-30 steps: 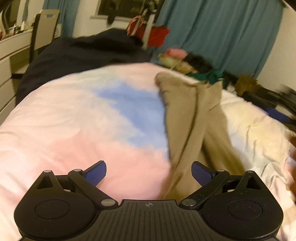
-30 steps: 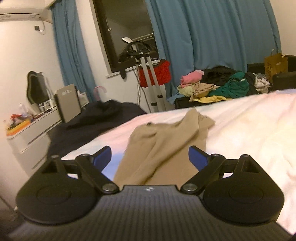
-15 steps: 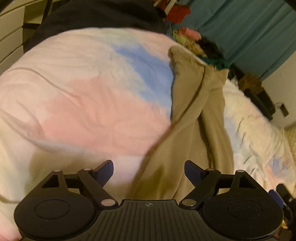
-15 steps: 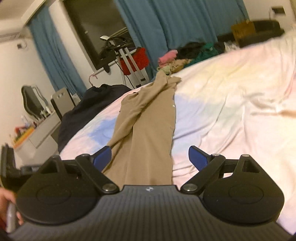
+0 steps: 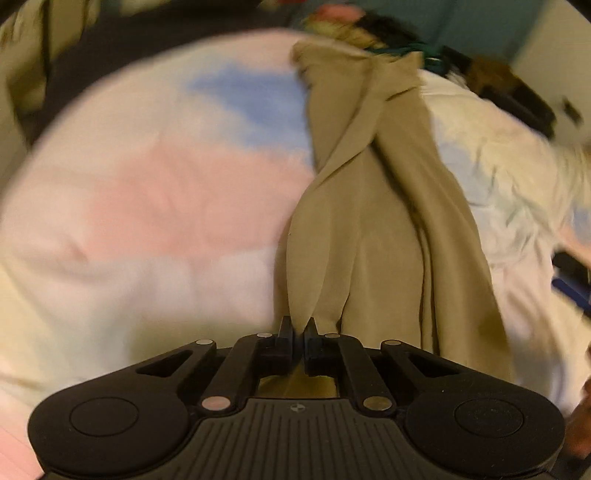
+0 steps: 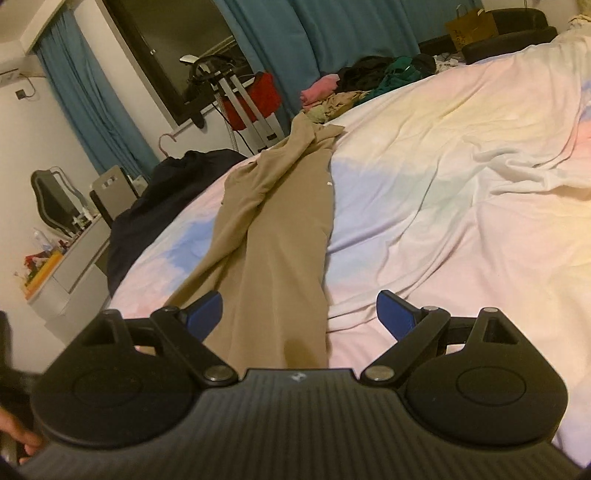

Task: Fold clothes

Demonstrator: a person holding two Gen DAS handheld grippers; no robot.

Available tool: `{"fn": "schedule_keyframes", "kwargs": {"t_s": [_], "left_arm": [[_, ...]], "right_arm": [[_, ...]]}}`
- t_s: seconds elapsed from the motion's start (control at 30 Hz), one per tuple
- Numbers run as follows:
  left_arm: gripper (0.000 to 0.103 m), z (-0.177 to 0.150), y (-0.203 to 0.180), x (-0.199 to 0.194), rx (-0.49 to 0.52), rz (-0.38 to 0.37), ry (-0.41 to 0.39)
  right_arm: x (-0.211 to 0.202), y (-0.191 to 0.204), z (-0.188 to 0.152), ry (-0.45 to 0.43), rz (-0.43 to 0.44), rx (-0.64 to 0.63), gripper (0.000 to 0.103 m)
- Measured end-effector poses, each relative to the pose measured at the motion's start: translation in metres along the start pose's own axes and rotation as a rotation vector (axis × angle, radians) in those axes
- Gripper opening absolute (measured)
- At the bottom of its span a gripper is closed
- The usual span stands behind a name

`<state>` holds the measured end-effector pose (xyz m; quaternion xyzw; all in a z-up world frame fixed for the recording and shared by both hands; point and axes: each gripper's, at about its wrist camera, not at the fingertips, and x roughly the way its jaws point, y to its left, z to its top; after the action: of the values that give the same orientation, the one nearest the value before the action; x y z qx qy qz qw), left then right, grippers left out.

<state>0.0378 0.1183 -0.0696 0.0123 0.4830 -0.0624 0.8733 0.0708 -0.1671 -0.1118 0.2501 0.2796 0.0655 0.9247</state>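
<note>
A tan pair of trousers [image 5: 373,206] lies lengthwise on the pastel tie-dye bedspread [image 5: 155,192], stretching away from me. My left gripper [image 5: 298,326] is shut on the near end of the trousers, the cloth pinched between its fingers. In the right wrist view the same tan trousers [image 6: 273,236] run from between the fingers toward the far bed edge. My right gripper [image 6: 299,314] is open just above the near end of the trousers, holding nothing.
A dark garment [image 6: 162,195] lies at the bed's left edge. A heap of clothes [image 6: 369,81] sits beyond the far end, near blue curtains [image 6: 332,33]. A white dresser [image 6: 62,273] stands at left. The bedspread [image 6: 461,192] is rumpled on the right.
My left gripper has closed on the near end of the trousers; it was open before. Both grippers have come lower and nearer to the trousers' near end.
</note>
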Motion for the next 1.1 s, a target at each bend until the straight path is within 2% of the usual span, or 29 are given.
{"fn": "schedule_keyframes", "kwargs": {"t_s": [0.13,0.27,0.4,0.57,0.7,0.9,0.97,1.03,1.1], "left_arm": [[0.005,-0.008,-0.035,-0.028,0.289,0.165,-0.116],[0.005,-0.022,-0.071,-0.045,0.448,0.141,-0.148],[0.005,-0.036,-0.102,-0.042,0.582,0.115,-0.148],[0.005,-0.033,-0.112,-0.019,0.526,0.031,-0.067],[0.006,-0.027,-0.107,-0.005,0.405,-0.066,-0.008],[0.017,-0.031,-0.096,0.007,0.255,-0.218,0.052],[0.017,-0.034,-0.090,0.008,0.227,-0.276,0.068],[0.023,-0.035,-0.086,0.010,0.212,-0.319,0.092],[0.028,-0.036,-0.080,0.011,0.191,-0.335,0.099]], "right_arm": [[0.001,-0.004,0.000,0.011,0.003,0.013,0.092],[0.001,-0.010,0.002,0.014,0.011,0.048,0.092],[-0.001,-0.012,0.003,0.019,0.022,0.061,0.092],[-0.001,-0.011,0.002,0.031,0.036,0.060,0.092],[0.001,-0.009,0.000,0.042,0.032,0.054,0.092],[0.004,-0.007,-0.003,0.058,0.026,0.046,0.092],[0.005,-0.007,-0.004,0.064,0.024,0.044,0.092],[0.006,-0.007,-0.004,0.067,0.020,0.046,0.092],[0.007,-0.008,-0.005,0.071,0.015,0.049,0.092]]}}
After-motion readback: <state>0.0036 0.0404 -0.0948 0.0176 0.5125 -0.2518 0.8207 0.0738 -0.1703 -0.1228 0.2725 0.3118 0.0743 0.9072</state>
